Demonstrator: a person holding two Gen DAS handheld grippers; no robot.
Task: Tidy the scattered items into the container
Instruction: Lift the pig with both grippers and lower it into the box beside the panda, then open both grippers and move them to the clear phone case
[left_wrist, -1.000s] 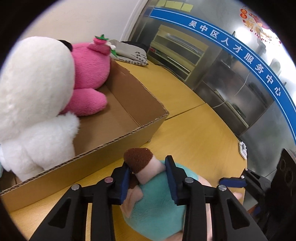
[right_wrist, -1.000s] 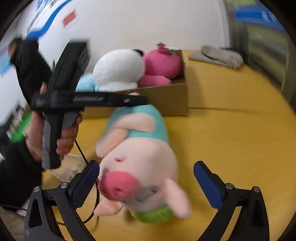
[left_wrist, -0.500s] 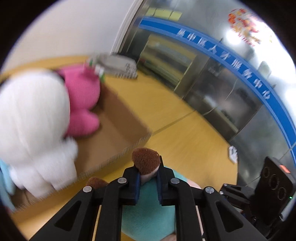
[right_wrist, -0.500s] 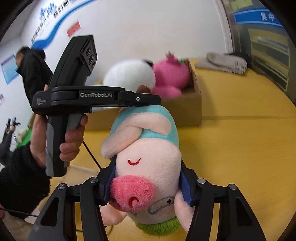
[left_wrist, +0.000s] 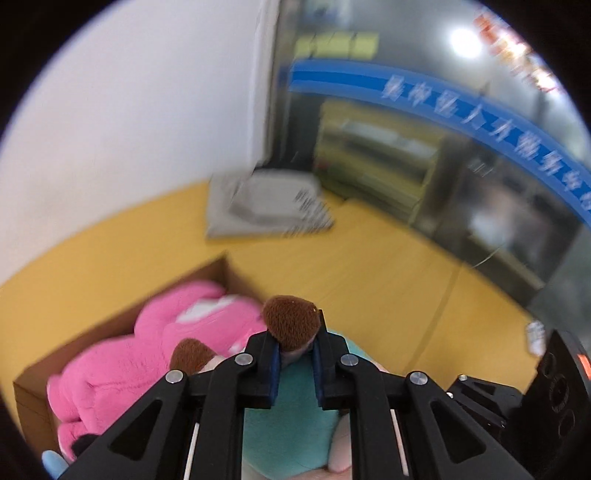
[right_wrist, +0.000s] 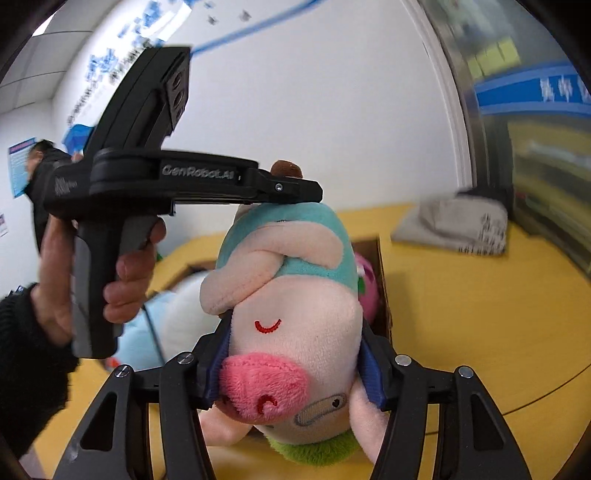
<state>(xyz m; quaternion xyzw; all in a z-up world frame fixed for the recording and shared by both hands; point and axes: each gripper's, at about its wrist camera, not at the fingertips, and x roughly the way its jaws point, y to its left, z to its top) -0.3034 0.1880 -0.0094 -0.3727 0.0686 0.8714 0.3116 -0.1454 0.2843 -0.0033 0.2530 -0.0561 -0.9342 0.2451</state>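
Pink plush pig in teal shirt (right_wrist: 291, 325), brown hooves, green tuft at head, held upside down in mid-air by both tools, above/just in front of open brown cardboard box (left_wrist: 110, 325).
L gripper (left_wrist: 294, 360): jaws pinching a leg just below brown hoof (left_wrist: 291, 323); blue pads pressed on leg both sides. Second hoof lower left.
R gripper (right_wrist: 291, 363): jaws clamped on pig's head, one pad per cheek, snout toward cam.
Bright pink plush toy (left_wrist: 159, 347) lying in box; white plush toy (right_wrist: 184, 314) and pale blue plush beside it, seen in R view.
Box on yellow wooden table (left_wrist: 369, 266). Grey folded cloth (left_wrist: 266, 203) at far edge near wall, well apart from box.
L view blurred.
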